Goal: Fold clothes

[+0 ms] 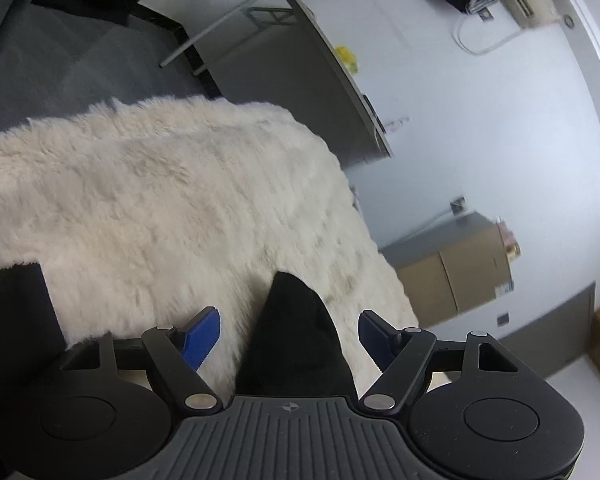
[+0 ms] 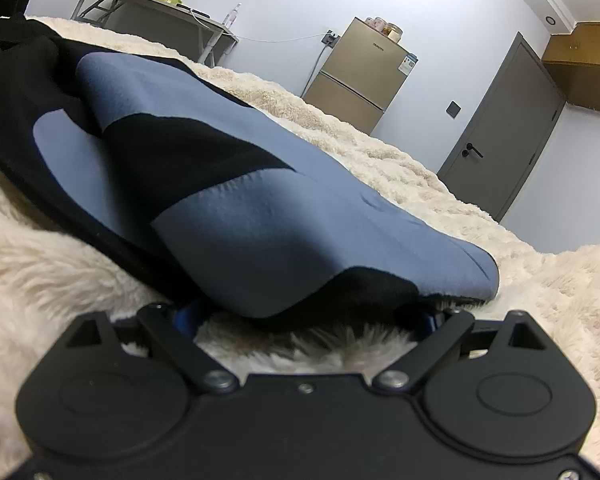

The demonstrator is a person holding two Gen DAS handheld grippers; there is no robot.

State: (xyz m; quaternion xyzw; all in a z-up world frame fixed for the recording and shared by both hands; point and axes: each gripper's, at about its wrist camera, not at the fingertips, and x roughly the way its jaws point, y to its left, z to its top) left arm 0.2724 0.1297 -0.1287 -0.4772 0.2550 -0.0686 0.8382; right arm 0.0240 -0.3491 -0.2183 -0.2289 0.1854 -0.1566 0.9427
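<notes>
Two grippers: left gripper fingers spread, black fabric peak between, unpressed; right gripper fingers hidden beneath smooth blue-black garment, state indeterminable; shaggy cream blanket at 12 o'clock.

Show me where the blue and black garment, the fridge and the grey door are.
blue and black garment (image 2: 260, 208): right wrist view, on its blue panel.
fridge (image 2: 356, 80): right wrist view, on its front between the two doors.
grey door (image 2: 508, 128): right wrist view, on the middle of the door leaf.
</notes>
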